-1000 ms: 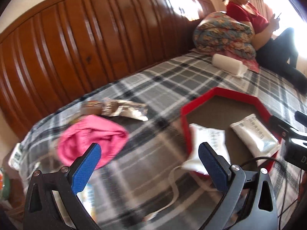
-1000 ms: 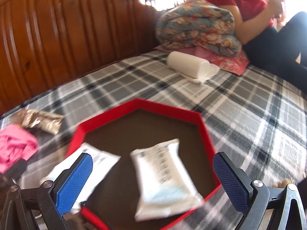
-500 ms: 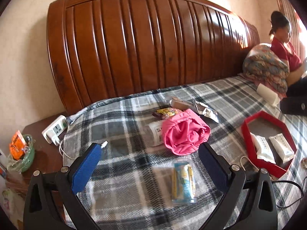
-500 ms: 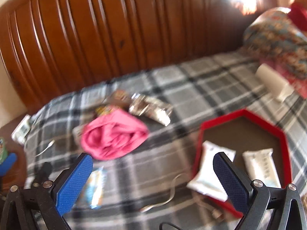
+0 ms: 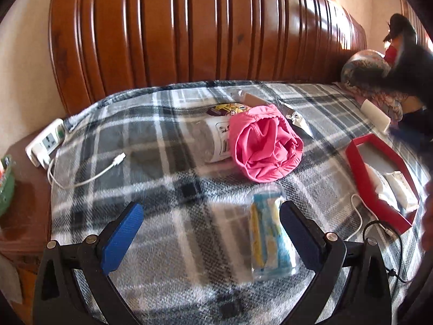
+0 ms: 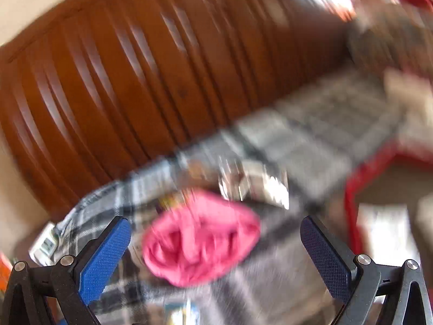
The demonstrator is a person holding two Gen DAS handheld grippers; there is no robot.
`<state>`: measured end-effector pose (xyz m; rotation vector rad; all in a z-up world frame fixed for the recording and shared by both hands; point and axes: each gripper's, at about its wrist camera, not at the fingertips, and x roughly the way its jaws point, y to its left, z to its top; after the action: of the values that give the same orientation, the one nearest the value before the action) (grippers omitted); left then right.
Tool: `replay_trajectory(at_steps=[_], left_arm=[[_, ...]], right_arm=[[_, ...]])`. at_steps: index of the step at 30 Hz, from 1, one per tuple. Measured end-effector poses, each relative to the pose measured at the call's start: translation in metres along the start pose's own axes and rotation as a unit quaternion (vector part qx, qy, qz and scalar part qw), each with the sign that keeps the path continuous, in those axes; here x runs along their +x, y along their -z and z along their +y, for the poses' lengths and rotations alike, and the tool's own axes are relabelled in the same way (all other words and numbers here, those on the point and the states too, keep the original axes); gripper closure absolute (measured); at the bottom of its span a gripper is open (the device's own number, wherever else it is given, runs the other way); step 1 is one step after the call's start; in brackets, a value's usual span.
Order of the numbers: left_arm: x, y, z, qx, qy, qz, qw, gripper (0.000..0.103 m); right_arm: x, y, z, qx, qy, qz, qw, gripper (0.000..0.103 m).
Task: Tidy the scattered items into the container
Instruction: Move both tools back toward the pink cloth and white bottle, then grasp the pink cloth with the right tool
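The left gripper hangs low over the near part of the bed, jaws spread wide and holding nothing. A clear packet with blue and yellow contents lies flat on the plaid blanket between the blue pads, close beside the right-hand pad; whether it touches cannot be told. Beyond it a crumpled pink cloth rests against a white bottle lying on its side, with a yellow snack packet and a silver foil wrapper farther off, toward the wooden headboard. The red hexagonal container sits at the right of the bed, and two white packets already lie inside it. A white charging cable runs from the blanket to a power strip on the left. The right gripper, in a heavily blurred view, also has its jaws spread and empty, with the pink cloth ahead between them and the container at its right.
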<state>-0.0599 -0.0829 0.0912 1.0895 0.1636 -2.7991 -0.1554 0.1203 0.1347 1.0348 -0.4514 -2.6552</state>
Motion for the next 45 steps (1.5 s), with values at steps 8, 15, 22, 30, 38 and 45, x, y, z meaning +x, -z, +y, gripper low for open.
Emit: replay_trajectory(at_steps=[8, 15, 22, 30, 38, 45], left_arm=[[0.001, -0.001, 0.041, -0.026, -0.008, -0.022, 0.9994, 0.0], [0.031, 0.0, 0.068, -0.055, -0.037, 0.024, 0.9975, 0.0], [0.047, -0.004, 0.096, -0.109, -0.053, 0.037, 0.9919, 0.0], [0.066, -0.001, 0.115, -0.159, -0.05, 0.087, 0.9821, 0.0], [0.064, -0.026, 0.094, -0.115, -0.016, 0.038, 0.9924, 0.0], [0.073, -0.075, 0.05, 0.021, 0.077, -0.074, 0.994, 0.0]], right_arm=[[0.092, 0.009, 0.034, -0.102, -0.021, 0.109, 0.989, 0.0], [0.119, -0.003, 0.043, -0.064, -0.074, 0.133, 0.986, 0.0], [0.155, -0.01, 0.03, -0.001, -0.058, 0.157, 0.986, 0.0], [0.168, -0.009, 0.002, 0.098, -0.134, 0.149, 0.975, 0.048], [0.134, -0.023, 0.004, 0.04, -0.114, 0.099, 0.988, 0.088], [0.077, -0.039, 0.006, -0.02, -0.086, 0.06, 0.994, 0.088]])
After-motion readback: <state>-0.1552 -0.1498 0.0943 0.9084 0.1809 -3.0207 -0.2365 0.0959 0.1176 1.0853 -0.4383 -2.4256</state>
